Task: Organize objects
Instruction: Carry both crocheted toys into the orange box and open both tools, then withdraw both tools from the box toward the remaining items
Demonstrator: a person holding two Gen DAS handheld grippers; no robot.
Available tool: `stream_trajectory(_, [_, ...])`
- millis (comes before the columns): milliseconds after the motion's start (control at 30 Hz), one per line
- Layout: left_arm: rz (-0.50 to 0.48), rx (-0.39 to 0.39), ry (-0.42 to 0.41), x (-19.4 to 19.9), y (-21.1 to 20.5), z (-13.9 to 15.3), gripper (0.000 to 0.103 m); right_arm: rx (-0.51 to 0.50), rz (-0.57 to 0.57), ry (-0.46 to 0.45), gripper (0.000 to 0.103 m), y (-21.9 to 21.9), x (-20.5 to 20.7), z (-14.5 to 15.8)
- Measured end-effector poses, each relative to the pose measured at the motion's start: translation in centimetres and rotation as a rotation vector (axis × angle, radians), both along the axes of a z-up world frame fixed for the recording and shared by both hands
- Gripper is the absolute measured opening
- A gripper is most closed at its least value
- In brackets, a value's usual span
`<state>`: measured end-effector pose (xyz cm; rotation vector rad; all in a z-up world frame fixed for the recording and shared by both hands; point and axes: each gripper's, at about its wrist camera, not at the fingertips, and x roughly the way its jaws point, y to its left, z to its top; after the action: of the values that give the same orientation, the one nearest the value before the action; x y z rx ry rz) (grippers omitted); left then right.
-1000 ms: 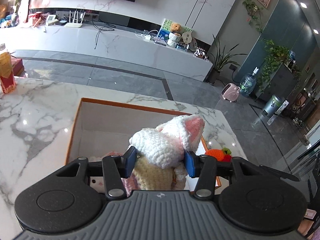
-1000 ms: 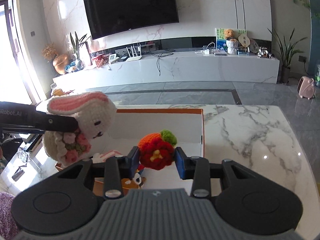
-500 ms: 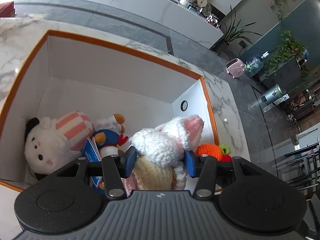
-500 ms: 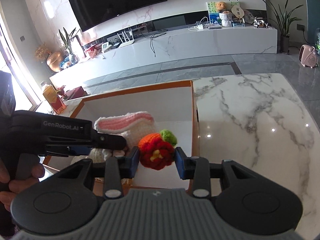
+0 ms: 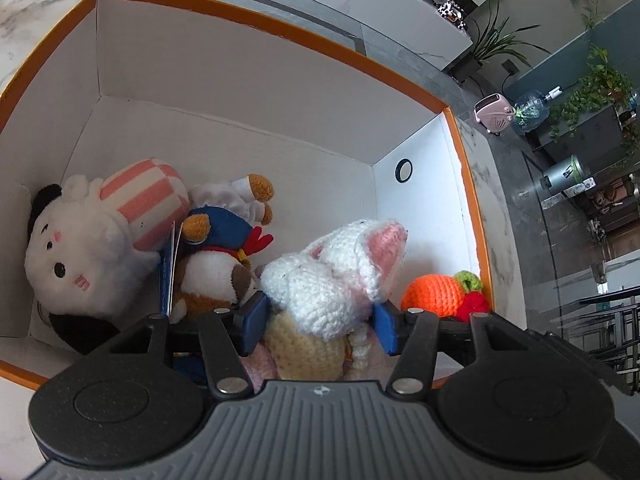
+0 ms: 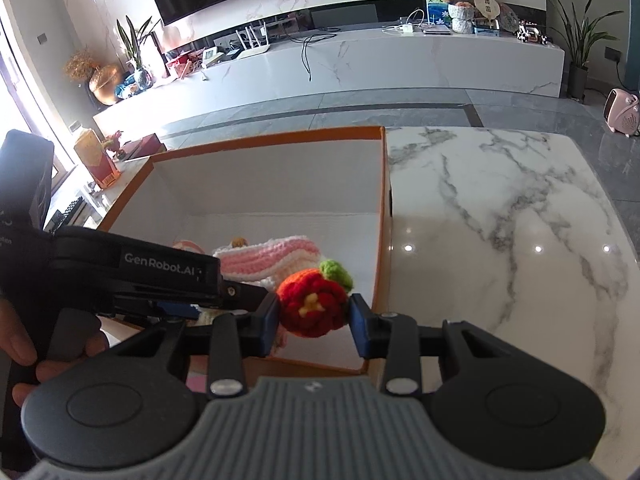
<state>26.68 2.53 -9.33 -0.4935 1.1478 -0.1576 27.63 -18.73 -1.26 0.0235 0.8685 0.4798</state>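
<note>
Crocheted rabbit [image 5: 336, 280]: lay between the blue pads of the left claw [image 5: 320, 326], low inside the box [image 5: 280, 40], white with pink-lined ears and a cream body beneath.
Left claw: jaws were opening around the rabbit; the left pad seemed to touch the yarn, the right pad stood just clear of it.
Crocheted fruit [image 6: 314, 306]: orange and red with a green tuft, clamped between the pads of the right claw [image 6: 314, 322], just inside the box's near right corner.
Right claw: jaws drawn together on the fruit, both pads pressed into its sides.
Box: white inside with an orange rim, standing on the marble desk [image 6: 500, 240], which spread to the right of the right claw.
Round white plush [image 5: 76, 252]: far left of the left claw, against the box's left wall, with a pink-striped part above it.
Duck plush [image 5: 224, 240]: in a blue top, just left of the rabbit and ahead of the left claw's left finger.
Hand [image 6: 24, 344]: gripped the left claw's handle, to the left of the right claw.
</note>
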Motion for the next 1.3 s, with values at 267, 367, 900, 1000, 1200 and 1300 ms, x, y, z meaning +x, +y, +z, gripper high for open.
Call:
stream_trajectory(267, [-0.054, 0.083, -0.028, -1.8, -0.6, 1.4, 0.067, -0.055, 0.027, 0.015, 0.039, 0.7, 0.2, 0.3])
stream_trajectory(367, [-0.048, 0.072, -0.050, -2.6, -0.2, 2.1, 0.067, -0.088, 0.039, 0.027, 0.038, 1.0, 0.4, 0.4])
stream_trajectory(900, [-0.106, 0.065, -0.204, -6.2, -0.4, 7.3, 0.066, -0.096, 0.017, -0.024, 0.037, 0.9, -2.3, 2.5])
stream_trajectory(1000, [-0.137, 0.105, -0.232, -7.9, -0.7, 8.3, 0.066, -0.081, 0.005, -0.058, 0.037, 0.6, -4.1, 3.5])
stream_trajectory(1200, [-0.149, 0.128, -0.245, -11.2, -1.1, 8.9, 0.066, -0.076, -0.047, -0.100, 0.048, -0.4, -8.0, 3.9])
stream_trajectory(1300, [-0.145, 0.143, -0.242, -12.5, -1.2, 8.7, 0.067, -0.085, -0.082, -0.094, 0.051, -1.2, -9.6, 3.3])
